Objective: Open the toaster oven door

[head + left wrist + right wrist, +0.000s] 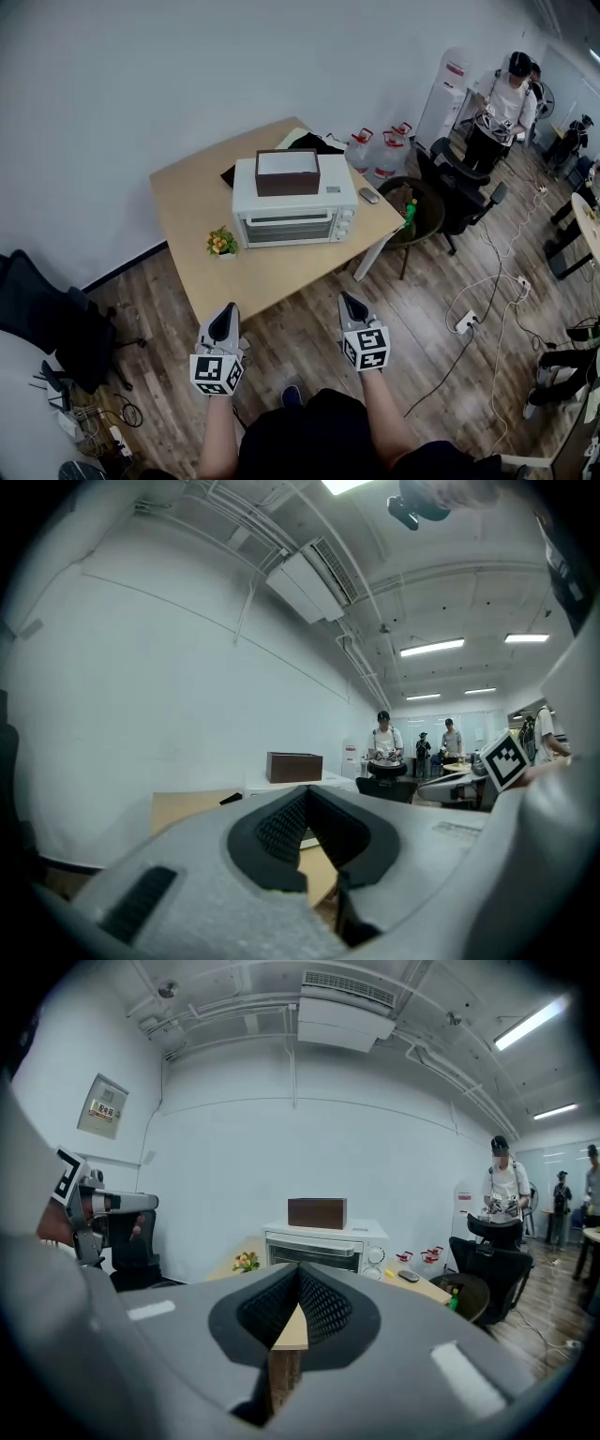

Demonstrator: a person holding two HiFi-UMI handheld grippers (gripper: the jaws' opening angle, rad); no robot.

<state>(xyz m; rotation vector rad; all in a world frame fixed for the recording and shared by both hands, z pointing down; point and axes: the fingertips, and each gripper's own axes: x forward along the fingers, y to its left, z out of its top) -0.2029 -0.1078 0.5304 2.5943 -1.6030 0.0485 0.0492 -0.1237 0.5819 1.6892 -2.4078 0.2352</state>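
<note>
While the boxy white metal toaster oven is set on the pale wooden table with its glazed door closed, the left gripper and right gripper are held before the table's near edge, well apart from it. Each pair of ribbed black jaws is pressed together, empty. A dark brown rectangular box is seen on the oven's top.

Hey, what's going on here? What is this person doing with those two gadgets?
A person stands facing a wooden table, holding a two-jaw gripper in each hand. The left gripper and right gripper both hang over the floor, short of the table, jaws together and empty. On the table sits a white toaster oven with a brown box on top. Its door is shut, and neither gripper touches it.
</note>
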